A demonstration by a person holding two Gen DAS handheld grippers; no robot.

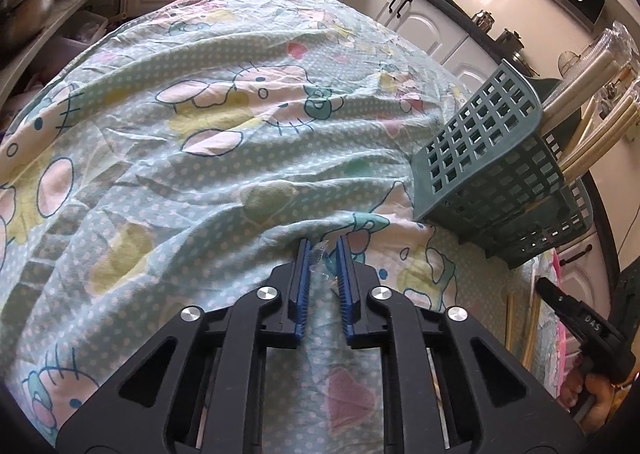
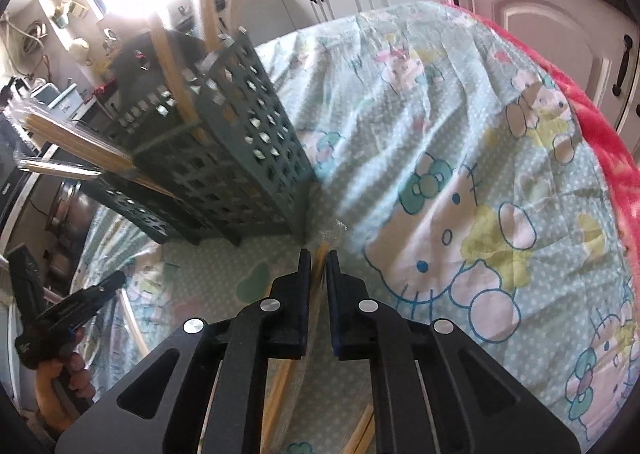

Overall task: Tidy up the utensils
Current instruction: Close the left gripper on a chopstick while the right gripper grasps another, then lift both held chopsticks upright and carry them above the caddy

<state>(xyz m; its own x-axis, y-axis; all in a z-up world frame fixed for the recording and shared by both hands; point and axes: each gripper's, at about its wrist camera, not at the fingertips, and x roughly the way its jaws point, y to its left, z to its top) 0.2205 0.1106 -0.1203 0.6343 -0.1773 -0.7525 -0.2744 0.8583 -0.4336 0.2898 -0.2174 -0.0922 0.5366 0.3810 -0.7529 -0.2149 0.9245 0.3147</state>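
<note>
Both grippers clenched: my left gripper (image 1: 323, 250) pinches clear wrapper (image 1: 320, 254), right gripper (image 2: 318, 260) grips wrapped chopsticks (image 2: 320, 266) just beside green basket (image 2: 240, 158). Pickup step; next I lift into basket, I judge.

The right tool (image 1: 582, 320) carries the only legible lettering: "DAS" in pale letters on its black body. Nothing else reads clearly.
</note>
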